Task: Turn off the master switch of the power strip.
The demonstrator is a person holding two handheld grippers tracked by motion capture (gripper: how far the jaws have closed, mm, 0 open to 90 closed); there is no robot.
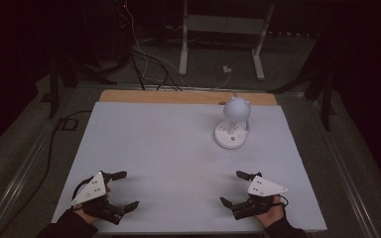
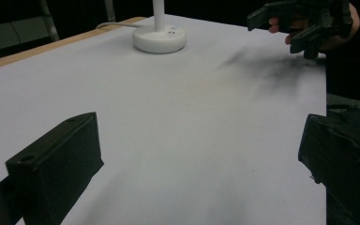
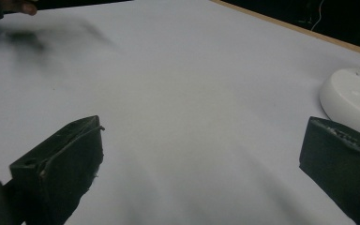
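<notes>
Dim surroundings frame the table [image 1: 178,148], whose white top has a wooden strip along its far edge. On its far right part stands a white lamp [image 1: 233,124] with a round base and globe-like head. Near the close edge, the left tool [image 1: 121,191] and the right tool [image 1: 237,187] rest well apart, each held in a hand, jaws spread wide, gripping nothing.

- The lamp [image 2: 159,35] loses its head and most of its stem at the top edge of the left gripper view.
- In the right gripper view only part of the lamp's base [image 3: 351,101] shows, cut at the right edge.
- The markings on the base are too small to read.
</notes>
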